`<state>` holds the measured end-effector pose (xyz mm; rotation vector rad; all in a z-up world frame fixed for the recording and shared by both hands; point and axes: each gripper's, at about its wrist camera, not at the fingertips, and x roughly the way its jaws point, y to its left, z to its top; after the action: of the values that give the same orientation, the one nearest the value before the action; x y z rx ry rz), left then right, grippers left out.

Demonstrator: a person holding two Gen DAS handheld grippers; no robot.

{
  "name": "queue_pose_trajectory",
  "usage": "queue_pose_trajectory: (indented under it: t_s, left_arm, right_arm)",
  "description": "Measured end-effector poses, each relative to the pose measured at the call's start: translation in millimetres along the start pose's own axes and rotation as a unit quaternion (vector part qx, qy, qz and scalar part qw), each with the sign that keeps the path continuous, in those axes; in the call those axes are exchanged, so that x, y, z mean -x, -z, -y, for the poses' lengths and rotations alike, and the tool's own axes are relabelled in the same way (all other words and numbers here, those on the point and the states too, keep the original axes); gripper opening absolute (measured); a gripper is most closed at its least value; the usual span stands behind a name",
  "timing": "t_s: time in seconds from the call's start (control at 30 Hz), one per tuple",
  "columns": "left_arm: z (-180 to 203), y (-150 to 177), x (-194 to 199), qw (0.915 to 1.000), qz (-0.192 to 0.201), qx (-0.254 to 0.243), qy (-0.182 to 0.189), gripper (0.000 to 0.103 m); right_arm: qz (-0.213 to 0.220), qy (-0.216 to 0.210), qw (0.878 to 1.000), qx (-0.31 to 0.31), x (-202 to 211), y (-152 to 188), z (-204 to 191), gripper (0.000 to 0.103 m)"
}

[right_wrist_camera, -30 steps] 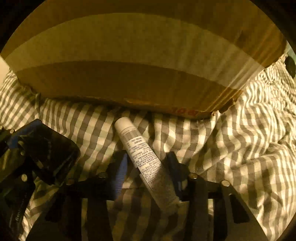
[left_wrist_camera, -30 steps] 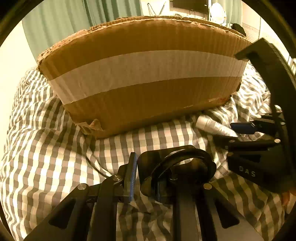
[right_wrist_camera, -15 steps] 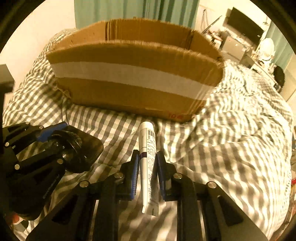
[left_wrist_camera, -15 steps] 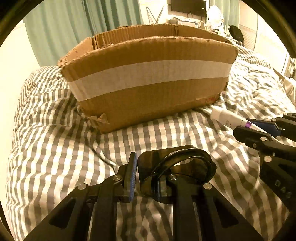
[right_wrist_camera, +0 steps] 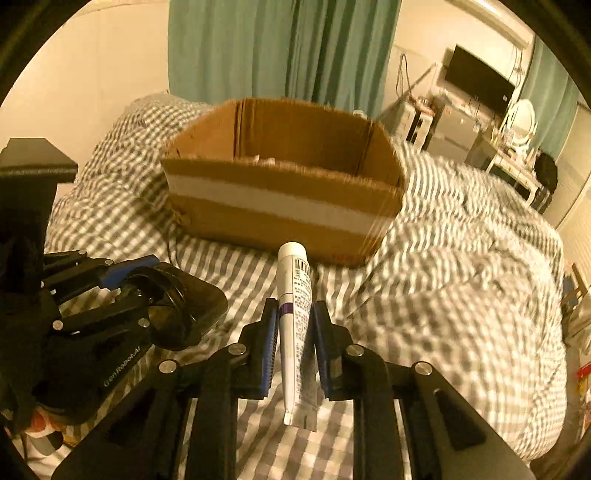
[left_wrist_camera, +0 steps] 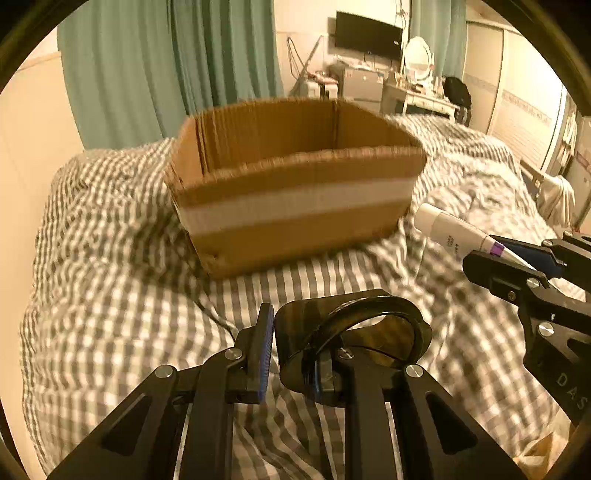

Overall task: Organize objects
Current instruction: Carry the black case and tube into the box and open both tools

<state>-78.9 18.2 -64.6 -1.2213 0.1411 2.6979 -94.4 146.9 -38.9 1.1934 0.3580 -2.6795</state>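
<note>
An open cardboard box (left_wrist_camera: 295, 206) with a white tape band sits on the checked bed cover; it also shows in the right wrist view (right_wrist_camera: 280, 206). My left gripper (left_wrist_camera: 291, 350) is shut on a dark plastic sunglasses-like object (left_wrist_camera: 354, 332), held above the cover in front of the box; the object also shows in the right wrist view (right_wrist_camera: 184, 306). My right gripper (right_wrist_camera: 295, 336) is shut on a white tube (right_wrist_camera: 295, 306) with a purple band, cap pointing at the box. The tube also shows in the left wrist view (left_wrist_camera: 454, 232), to the right of the box.
The grey-and-white checked bed cover (left_wrist_camera: 110, 295) lies rumpled all around the box. Teal curtains (left_wrist_camera: 166, 66) hang behind. A dresser with a mirror and a TV (left_wrist_camera: 369, 33) stand at the far right. Something pale lies inside the box (right_wrist_camera: 264, 160).
Both grippers have lifted and pulled back from the box, so its open top now shows. The right gripper closed on the tube and raised it off the cover.
</note>
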Motion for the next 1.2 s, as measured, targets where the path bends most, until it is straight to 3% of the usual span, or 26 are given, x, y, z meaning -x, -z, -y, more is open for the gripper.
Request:
queue_pose_trajectory:
  t_s: [0.3,0.63,0.97,1.2]
  left_arm:
    - [-21,-61,32,0.9979,0.061,0.023,0.004,0.017]
    - [-38,-123,44,0.9957,0.091,-0.004,-0.018,0.017]
    - [-65,-205,11,0.9955,0.093,0.007,-0.013,0.017]
    - [-73,-244,-50,0.9972,0.074,0.007,-0.006,0.017]
  right_arm:
    - [0.05,-0.009,0.999,0.001,43,-43,-1,0.017]
    - [0.084,0.01,0.996,0.015,60,-117,-2,0.017]
    - [0.102,-0.004,0.995,0.023,27,-192,14,0.017]
    - [0.075,-0.019,0.997,0.016,-42,-227,36,0.018]
